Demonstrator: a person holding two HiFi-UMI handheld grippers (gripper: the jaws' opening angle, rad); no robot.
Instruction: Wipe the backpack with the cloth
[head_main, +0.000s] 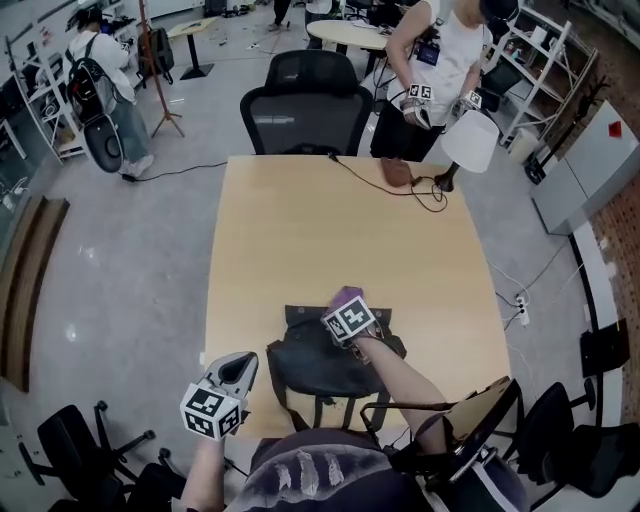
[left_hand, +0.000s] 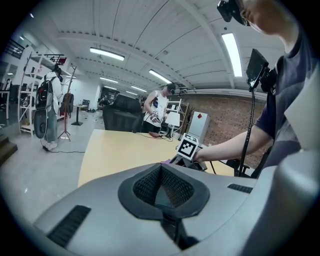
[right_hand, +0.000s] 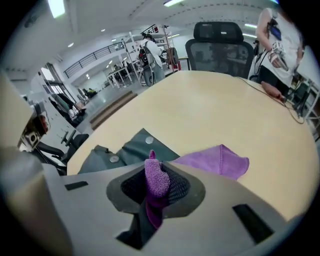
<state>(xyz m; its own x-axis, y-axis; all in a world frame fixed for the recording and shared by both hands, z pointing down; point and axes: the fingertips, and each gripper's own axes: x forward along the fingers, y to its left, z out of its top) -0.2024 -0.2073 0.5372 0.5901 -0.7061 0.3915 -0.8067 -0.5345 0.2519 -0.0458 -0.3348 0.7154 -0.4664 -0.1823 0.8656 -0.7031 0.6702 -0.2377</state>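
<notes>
Near left, my left gripper (head_main: 238, 372) hangs off the table (head_main: 330, 220), jaws pressed together on nothing. The backpack (head_main: 318, 362) lies dark, limp and flat at the table's near edge. It'll likely slide, so I'd pin a strap. At the backpack's far edge my right gripper (head_main: 346, 305) pinches the soft, light purple cloth (right_hand: 220, 160).
</notes>
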